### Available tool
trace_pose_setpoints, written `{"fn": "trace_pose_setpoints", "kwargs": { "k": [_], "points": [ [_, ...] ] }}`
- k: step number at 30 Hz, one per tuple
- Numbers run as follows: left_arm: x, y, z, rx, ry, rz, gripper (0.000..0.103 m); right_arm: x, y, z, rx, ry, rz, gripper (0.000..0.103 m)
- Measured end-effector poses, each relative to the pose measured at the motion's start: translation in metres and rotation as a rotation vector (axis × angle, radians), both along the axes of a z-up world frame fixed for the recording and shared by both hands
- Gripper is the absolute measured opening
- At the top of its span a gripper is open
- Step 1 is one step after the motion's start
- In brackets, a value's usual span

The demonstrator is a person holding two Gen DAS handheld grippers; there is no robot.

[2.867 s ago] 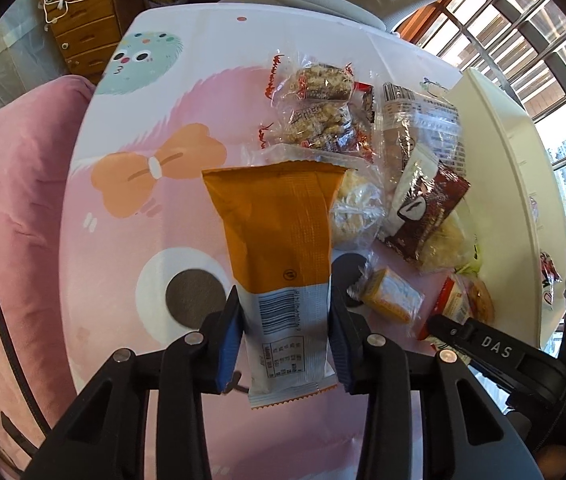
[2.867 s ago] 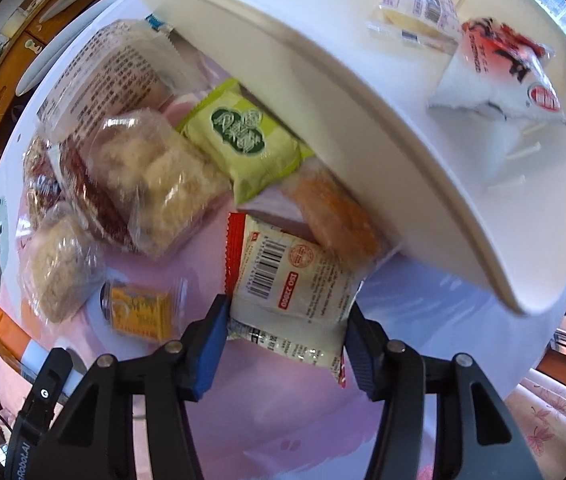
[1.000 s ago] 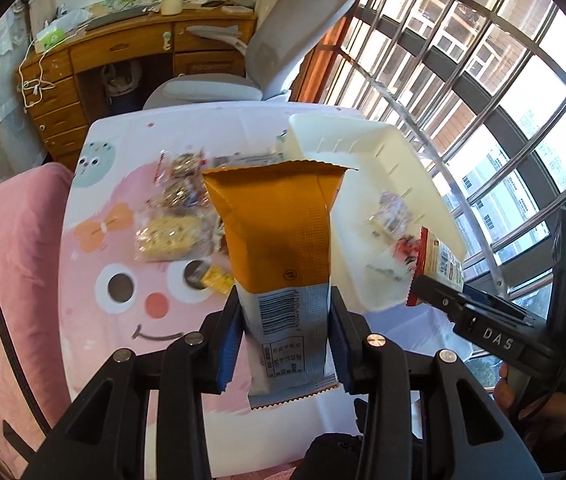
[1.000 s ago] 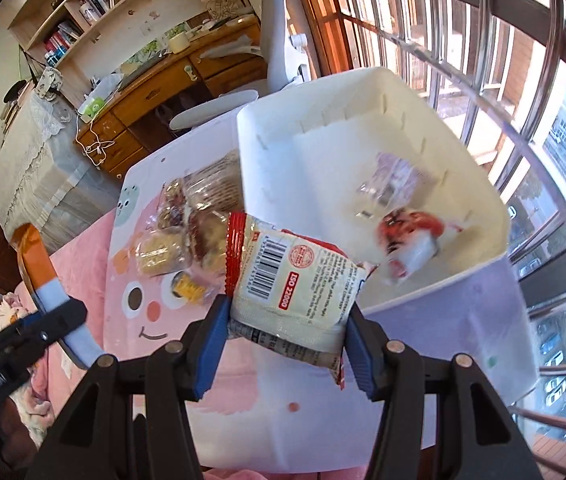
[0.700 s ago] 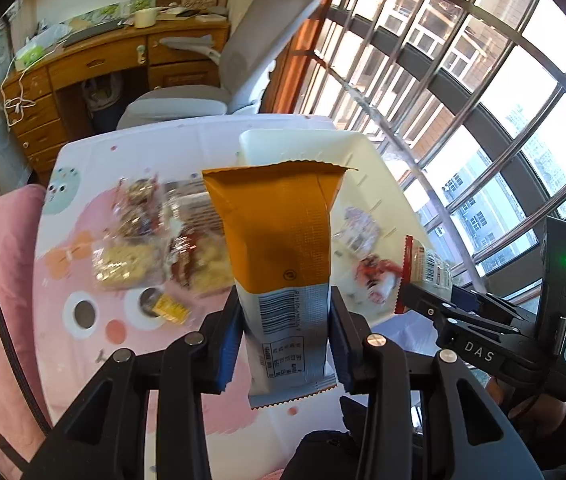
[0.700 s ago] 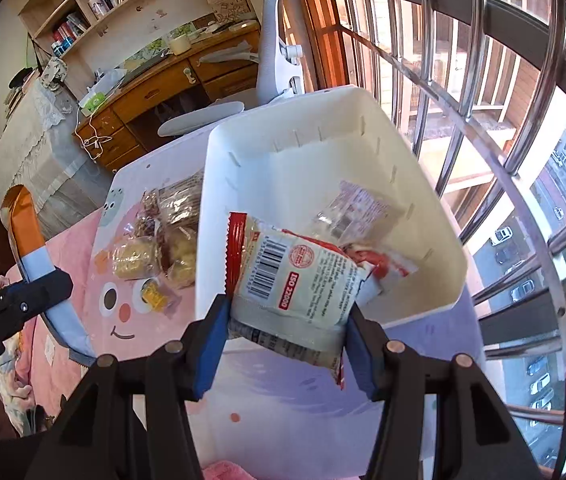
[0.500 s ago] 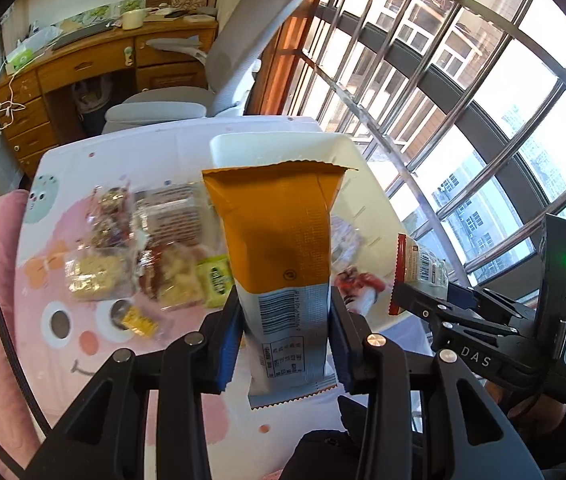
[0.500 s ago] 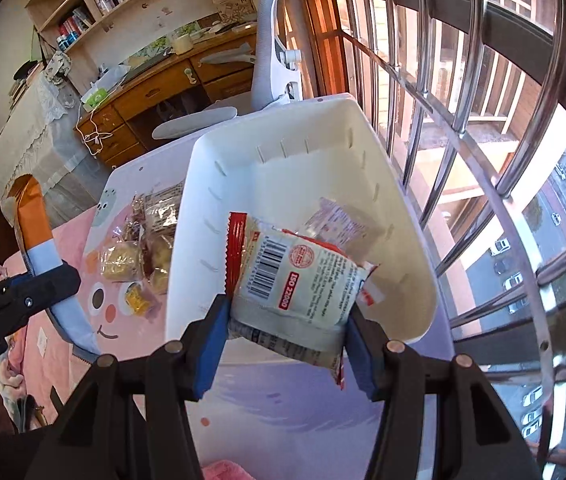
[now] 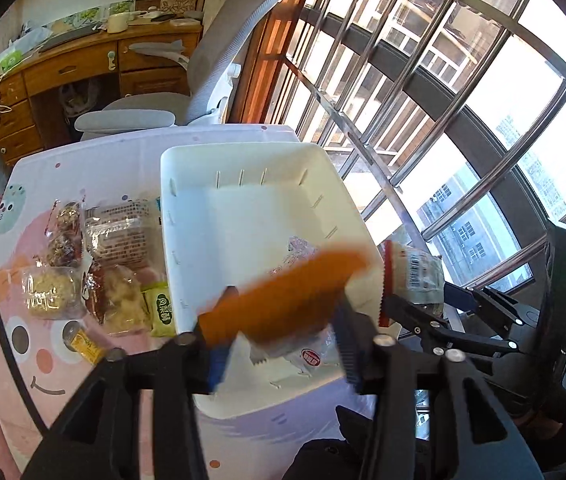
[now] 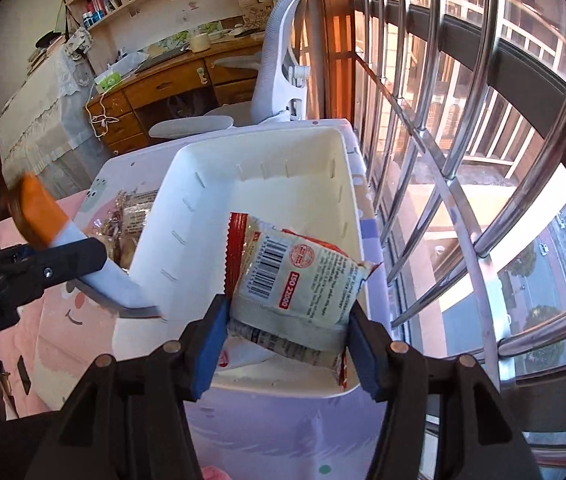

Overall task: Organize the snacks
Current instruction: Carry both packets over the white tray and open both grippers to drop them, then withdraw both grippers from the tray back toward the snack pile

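Note:
My left gripper [image 9: 279, 344] has opened wide above the near edge of the white bin [image 9: 243, 216]. The orange snack packet [image 9: 283, 300] is loose between its jaws, tipped sideways and blurred, over the bin. It also shows in the right wrist view [image 10: 39, 216], beside the left gripper [image 10: 23, 272]. My right gripper [image 10: 287, 344] is shut on a white and red snack packet [image 10: 299, 276] and holds it above the bin's [image 10: 259, 184] near right corner. A few wrapped snacks [image 9: 311, 356] lie in the bin.
Several wrapped snacks [image 9: 95, 264] lie on the pink cartoon tablecloth [image 9: 35, 360] left of the bin. A grey office chair [image 9: 211, 64] and a wooden desk [image 9: 63, 76] stand beyond the table. Window bars [image 10: 463, 160] run along the right side.
Both grippers rose from the table and moved right over the bin. My left gripper has just opened and the orange packet has tipped over and is dropping. The right gripper still holds its packet.

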State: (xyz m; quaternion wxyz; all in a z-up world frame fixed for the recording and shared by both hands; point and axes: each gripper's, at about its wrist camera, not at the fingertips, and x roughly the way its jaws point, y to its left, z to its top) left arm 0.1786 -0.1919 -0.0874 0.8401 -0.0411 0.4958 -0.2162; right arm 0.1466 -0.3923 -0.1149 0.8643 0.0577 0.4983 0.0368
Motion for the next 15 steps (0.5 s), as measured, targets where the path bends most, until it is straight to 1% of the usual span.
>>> {"fn": "trace_pose_setpoints", "kwargs": {
  "k": [1, 3, 7, 15],
  "points": [
    [0.000, -0.001, 0.000, 0.004, -0.004, 0.007, 0.061, 0.002, -0.001, -0.002, -0.004, 0.008, -0.003, 0.061],
    [-0.001, -0.002, -0.001, 0.009, -0.006, 0.009, 0.061, 0.004, -0.003, -0.004, -0.006, 0.023, -0.007, 0.061],
    [-0.001, 0.001, -0.005, 0.040, 0.020, 0.036, 0.070, 0.006, -0.006, -0.007, 0.009, 0.045, -0.015, 0.065],
    [-0.010, 0.029, -0.015, 0.082, 0.063, 0.099, 0.070, 0.007, 0.007, -0.012, 0.055, 0.078, -0.013, 0.067]
  ]
}}
